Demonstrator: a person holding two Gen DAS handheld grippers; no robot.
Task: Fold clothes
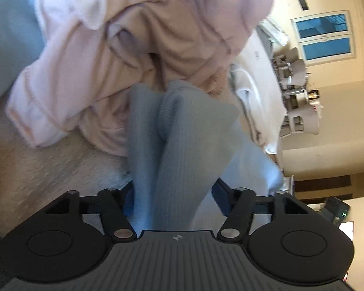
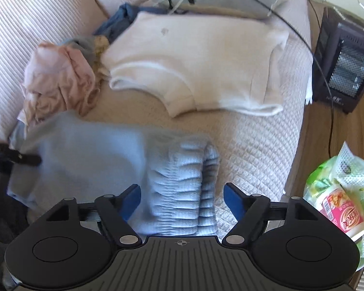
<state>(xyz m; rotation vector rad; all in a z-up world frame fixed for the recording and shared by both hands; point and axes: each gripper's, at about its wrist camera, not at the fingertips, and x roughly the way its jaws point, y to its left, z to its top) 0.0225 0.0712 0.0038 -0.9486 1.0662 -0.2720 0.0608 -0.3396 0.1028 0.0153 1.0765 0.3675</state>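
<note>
Right wrist view, near to far: right gripper (image 2: pixel 182 198) at bottom centre, jaws spread wide, blue pads clear of the cloth on both sides; not gripping. Between the jaws lies the bunched, ribbed end of the light-blue garment (image 2: pixel 104 160), which spreads toward the left of the frame over the quilted sofa cover (image 2: pixel 252 150). At far left edge, a dark finger of the left gripper (image 2: pixel 28 159) sits at the garment's other end; contact there can't be judged, blurred. Lower right: snack packets (image 2: pixel 337 194) in green, white and pink wrappers. Mid-frame, above the blue garment: folded white garment (image 2: pixel 194 65), lying flat, apart from the blue one. Left of it, a crumpled pink garment (image 2: pixel 60 80) against the sofa back, touching the blue garment's upper left corner. Beyond: dark-blue cloth (image 2: pixel 120 20) at upper centre-left, hangers and cables along the top, electric heater (image 2: pixel 344 63) at upper right on the floor. Left wrist view: left gripper (image 1: pixel 174 194) at bottom centre, jaws apart; the light-blue garment (image 1: pixel 172 145) runs up the frame between them. Left pad is very close to the cloth, touching or not unclear; right pad stands off; no clamping seen. Beyond it the pink garment (image 1: pixel 123 55) fills the upper centre; white cloth at centre right; window (image 1: pixel 324 36) at upper right.
</note>
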